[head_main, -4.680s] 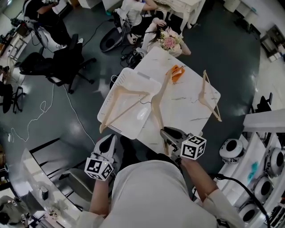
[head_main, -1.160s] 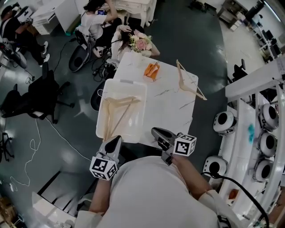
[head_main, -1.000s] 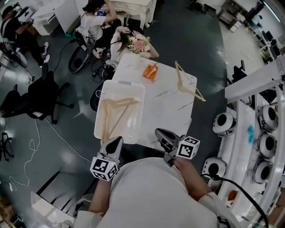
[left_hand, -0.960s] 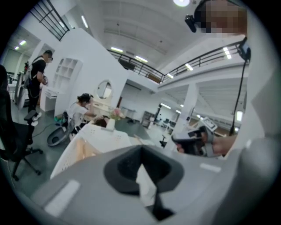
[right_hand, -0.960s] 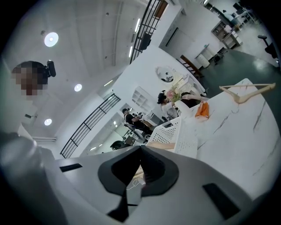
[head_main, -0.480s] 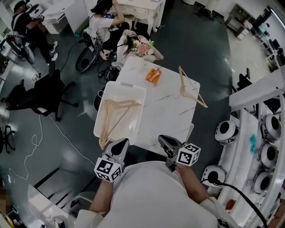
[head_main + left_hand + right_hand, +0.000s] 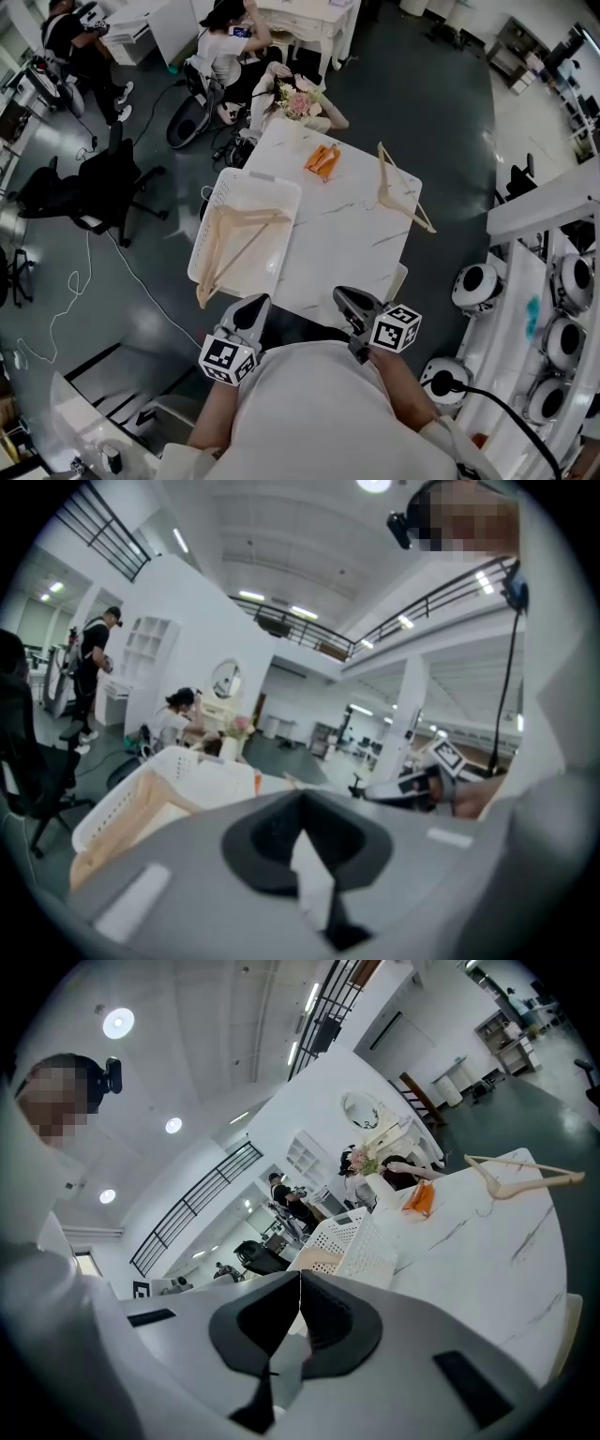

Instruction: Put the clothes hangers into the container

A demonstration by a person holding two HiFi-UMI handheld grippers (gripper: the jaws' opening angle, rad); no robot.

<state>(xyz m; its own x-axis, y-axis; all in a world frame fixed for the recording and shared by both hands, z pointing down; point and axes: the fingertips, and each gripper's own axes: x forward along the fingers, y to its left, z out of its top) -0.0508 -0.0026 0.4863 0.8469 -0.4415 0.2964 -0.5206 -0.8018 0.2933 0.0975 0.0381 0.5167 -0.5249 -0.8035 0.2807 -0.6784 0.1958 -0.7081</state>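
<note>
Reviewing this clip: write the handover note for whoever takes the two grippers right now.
Grippers: left gripper and right gripper are both shut and empty, held at the table's near edge.
Done: wooden hangers, two as far as I can tell, lie in the container on the left of the table; one end pokes over its near corner.
Left: one loose hanger on the table's far right goes into the container.

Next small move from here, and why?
Probably reach the right gripper, shut and empty, toward the wooden hanger on the table's far right side, opening its jaws on the way. It looks like the only hanger outside the basket, which already holds others.
</note>
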